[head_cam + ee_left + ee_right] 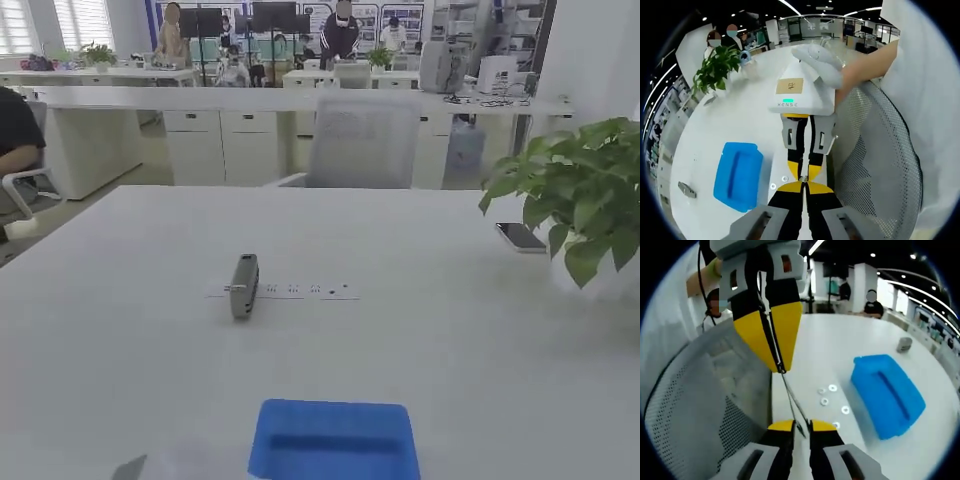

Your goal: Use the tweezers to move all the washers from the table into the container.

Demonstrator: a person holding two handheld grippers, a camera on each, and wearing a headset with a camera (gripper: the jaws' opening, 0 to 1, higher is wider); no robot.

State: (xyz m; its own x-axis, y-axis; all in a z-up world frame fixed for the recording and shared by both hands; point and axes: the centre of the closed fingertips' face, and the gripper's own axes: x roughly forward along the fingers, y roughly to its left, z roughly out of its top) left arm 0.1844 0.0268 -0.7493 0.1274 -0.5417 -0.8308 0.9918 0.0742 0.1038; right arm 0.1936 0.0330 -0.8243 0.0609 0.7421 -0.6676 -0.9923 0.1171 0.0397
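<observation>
Open office: long white desks [250, 100], grey chair [362, 140], potted plant [585, 190], blinds [22, 25] far left.

Blue rectangular container [887, 395], top recessed, rests flat on the white worktop [840, 340]. Five small silver washers [832, 387] lie flat just beside it. Thin tweezers [790, 400] are pinched in jaws at both ends.

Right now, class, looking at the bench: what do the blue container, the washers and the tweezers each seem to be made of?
The blue container looks like moulded plastic with a matte finish: uniform colour, rounded edges. The washers are probably metal: pale rings with a slight shine, though too small to be sure. The tweezers seem to be thin steel: dark, slender blades.
</observation>
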